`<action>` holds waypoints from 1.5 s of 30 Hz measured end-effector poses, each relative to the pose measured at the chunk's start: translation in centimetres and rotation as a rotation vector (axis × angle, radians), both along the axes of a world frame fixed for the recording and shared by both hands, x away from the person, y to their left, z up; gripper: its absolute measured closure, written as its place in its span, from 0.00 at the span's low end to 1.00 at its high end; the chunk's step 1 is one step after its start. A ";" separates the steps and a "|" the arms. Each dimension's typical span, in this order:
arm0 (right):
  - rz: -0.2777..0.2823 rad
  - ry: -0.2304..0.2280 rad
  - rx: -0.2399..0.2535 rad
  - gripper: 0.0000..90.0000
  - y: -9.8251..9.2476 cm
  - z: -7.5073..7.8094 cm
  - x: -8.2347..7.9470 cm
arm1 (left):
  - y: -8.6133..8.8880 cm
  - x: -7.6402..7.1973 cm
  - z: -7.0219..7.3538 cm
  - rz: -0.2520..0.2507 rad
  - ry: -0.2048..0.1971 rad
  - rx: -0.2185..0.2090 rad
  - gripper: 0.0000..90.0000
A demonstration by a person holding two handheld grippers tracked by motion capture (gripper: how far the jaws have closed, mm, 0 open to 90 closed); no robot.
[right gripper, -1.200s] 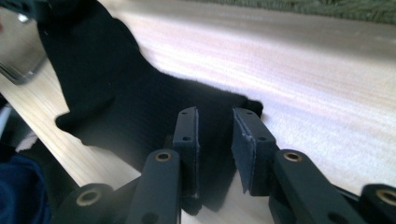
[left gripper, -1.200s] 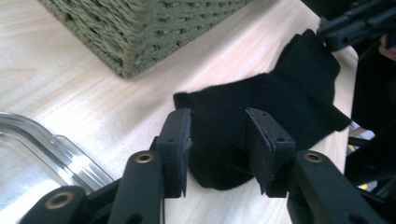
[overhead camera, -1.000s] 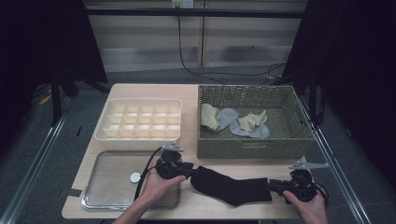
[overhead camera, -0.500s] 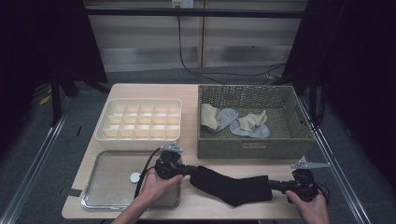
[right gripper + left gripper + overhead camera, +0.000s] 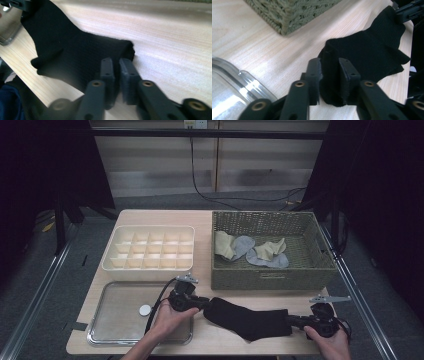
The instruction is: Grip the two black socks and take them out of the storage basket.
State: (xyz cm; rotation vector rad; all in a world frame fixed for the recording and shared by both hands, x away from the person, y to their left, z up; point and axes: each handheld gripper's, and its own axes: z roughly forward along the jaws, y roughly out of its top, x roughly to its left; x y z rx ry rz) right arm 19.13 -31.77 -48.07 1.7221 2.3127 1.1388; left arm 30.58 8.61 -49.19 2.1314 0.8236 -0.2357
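Holding a black sock (image 5: 247, 319) stretched flat on the tabletop (image 5: 202, 220), just in front of the wicker basket (image 5: 270, 279), I had one end in each tool. My left gripper (image 5: 329, 72) had fabric bunched between its fingers (image 5: 314, 71); they'd just been easing apart, but still pinched the cuff end. My right gripper (image 5: 117, 75) had the other end, fingers (image 5: 107, 70) nearly together on a thin fold, also just loosened a bit. Sock felt like it'd be light, limp, stretchy, not fragile, a bit clingy, not slippery. It would sag and fold if lifted by one end. Best hold judged: both ends, deep bite on doubled fabric, not a single edge layer.
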 end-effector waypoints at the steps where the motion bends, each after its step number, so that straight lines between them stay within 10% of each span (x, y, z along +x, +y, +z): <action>1: 0.001 0.000 0.003 0.87 0.1 0.0 -0.1 | 0.0 0.0 0.0 0.000 -0.006 0.008 0.76; 11: -0.003 0.011 -0.040 0.83 0.8 -0.5 0.4 | -0.2 -0.6 0.0 -0.045 -0.046 0.048 0.88; 23: -0.036 0.014 -0.081 0.86 -0.2 -0.6 3.4 | -0.5 -0.7 -0.3 -0.037 -0.011 0.016 0.79; 34: -0.052 -0.004 -0.002 0.60 -0.5 -0.3 3.0 | 0.4 -0.7 0.6 0.008 -0.021 0.043 0.63; 45: -0.047 -0.012 -0.047 0.46 -0.1 -0.9 2.7 | 0.6 -0.3 0.8 -0.015 -0.008 0.038 0.62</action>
